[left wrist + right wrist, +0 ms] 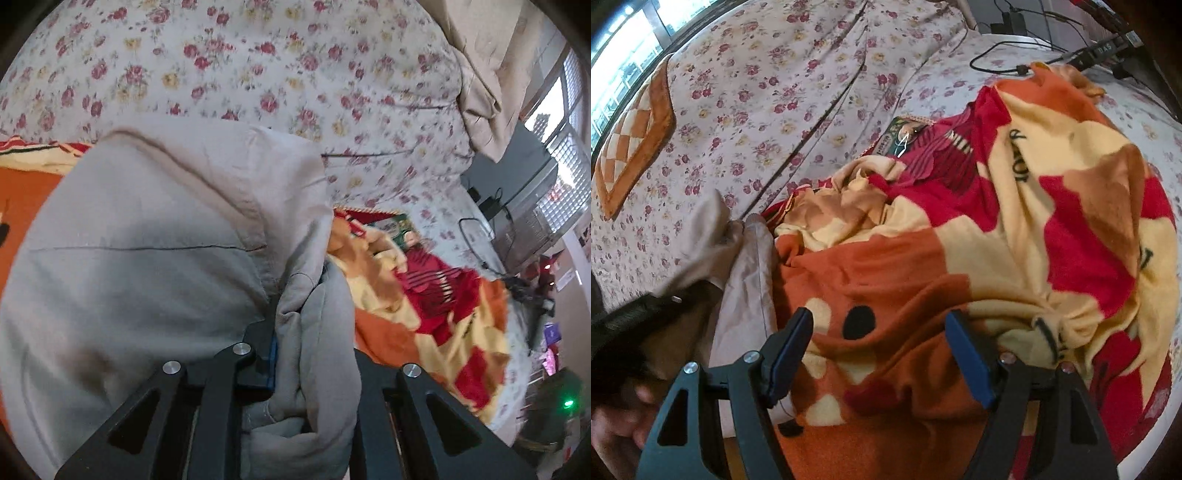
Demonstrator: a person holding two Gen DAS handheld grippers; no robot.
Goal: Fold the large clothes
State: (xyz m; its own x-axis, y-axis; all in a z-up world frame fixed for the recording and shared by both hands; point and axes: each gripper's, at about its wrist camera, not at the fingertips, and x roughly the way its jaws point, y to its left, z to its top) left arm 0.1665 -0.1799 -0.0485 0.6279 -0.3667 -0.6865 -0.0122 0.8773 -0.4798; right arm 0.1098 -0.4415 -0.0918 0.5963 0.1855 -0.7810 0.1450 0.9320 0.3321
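A large beige-grey garment (147, 266) fills the left wrist view, lifted and bunched. My left gripper (314, 332) is shut on a thick fold of it; the cloth hides the fingertips. In the right wrist view the same garment (746, 273) hangs at the left edge, with my left gripper's dark body (639, 310) beside it. My right gripper (879, 332) is open and empty, its blue-padded fingers (792, 350) hovering just above an orange, red and cream blanket (960, 240).
The blanket (424, 306) lies crumpled on a bed with a floral sheet (757, 92). An orange checked cushion (635, 136) lies at the far left. Cables and a power strip (1052, 48) sit at the bed's far edge. A window (561, 147) is at the right.
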